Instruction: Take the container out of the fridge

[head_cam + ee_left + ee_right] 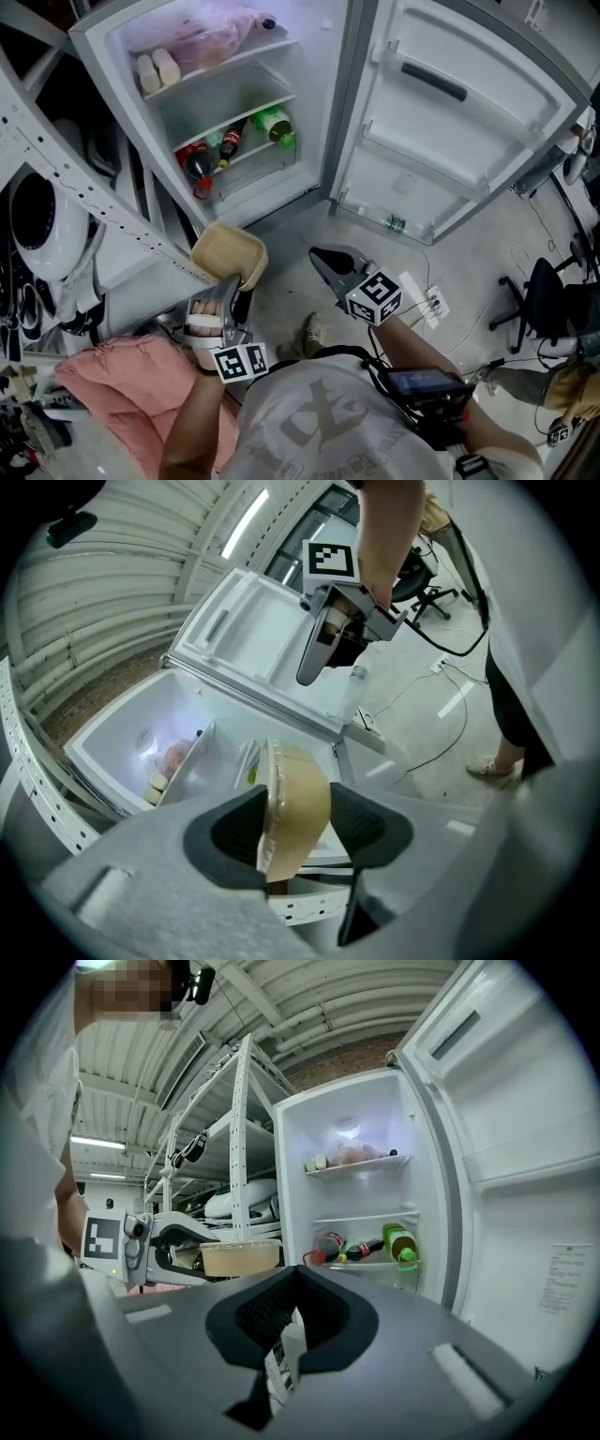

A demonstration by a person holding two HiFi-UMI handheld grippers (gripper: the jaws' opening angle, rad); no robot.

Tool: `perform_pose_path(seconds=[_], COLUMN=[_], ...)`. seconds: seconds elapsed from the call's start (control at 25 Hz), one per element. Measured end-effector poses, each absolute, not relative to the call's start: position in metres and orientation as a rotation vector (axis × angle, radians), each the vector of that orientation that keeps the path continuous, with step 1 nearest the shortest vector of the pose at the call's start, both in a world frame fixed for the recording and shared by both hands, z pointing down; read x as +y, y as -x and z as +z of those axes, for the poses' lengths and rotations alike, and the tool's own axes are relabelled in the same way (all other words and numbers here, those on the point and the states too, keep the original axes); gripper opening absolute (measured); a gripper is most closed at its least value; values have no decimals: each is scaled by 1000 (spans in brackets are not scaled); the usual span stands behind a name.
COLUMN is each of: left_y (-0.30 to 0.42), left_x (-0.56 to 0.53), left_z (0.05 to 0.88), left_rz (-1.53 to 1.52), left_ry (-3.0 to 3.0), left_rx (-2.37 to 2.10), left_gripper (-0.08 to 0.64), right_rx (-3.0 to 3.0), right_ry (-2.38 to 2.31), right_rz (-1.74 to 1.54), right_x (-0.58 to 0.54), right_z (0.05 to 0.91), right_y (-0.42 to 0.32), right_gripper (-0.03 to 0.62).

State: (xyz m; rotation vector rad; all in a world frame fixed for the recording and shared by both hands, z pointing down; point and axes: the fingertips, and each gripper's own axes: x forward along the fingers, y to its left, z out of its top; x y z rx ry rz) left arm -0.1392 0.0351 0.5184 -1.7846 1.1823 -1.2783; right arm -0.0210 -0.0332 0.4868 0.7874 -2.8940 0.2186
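Note:
A beige lidded container (228, 253) hangs outside the fridge (246, 103), above the floor in front of its open compartment. My left gripper (232, 284) is shut on it, one pad on the lid side and one on the base. In the left gripper view the container (302, 794) stands on edge between the pads (367, 825). My right gripper (325, 259) hovers to the right of the container, shut and empty, apart from it. From the right gripper view the container (241, 1257) sits level in the left gripper (159, 1246), left of the fridge (361, 1194).
The fridge door (450, 122) stands wide open to the right. Bottles (234, 142) lie on the lower shelf, and a pink bag (217, 33) and pale round items (157, 70) are on the upper one. A white metal rack (56, 178) stands at left, an office chair (544, 300) at right, and cables (441, 309) lie on the floor.

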Motion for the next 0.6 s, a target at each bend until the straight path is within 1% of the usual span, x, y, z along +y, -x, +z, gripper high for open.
perform_pose_path(seconds=[0.6], left_y=[130], left_x=[47], left_z=[519], left_rz=[-1279], left_ry=[1788], left_rx=[1157], left_gripper=[213], right_rx=[-2897], right_ry=[-799], right_rz=[220], right_x=[-24], right_z=[486], right_y=[19], right_gripper=[8])
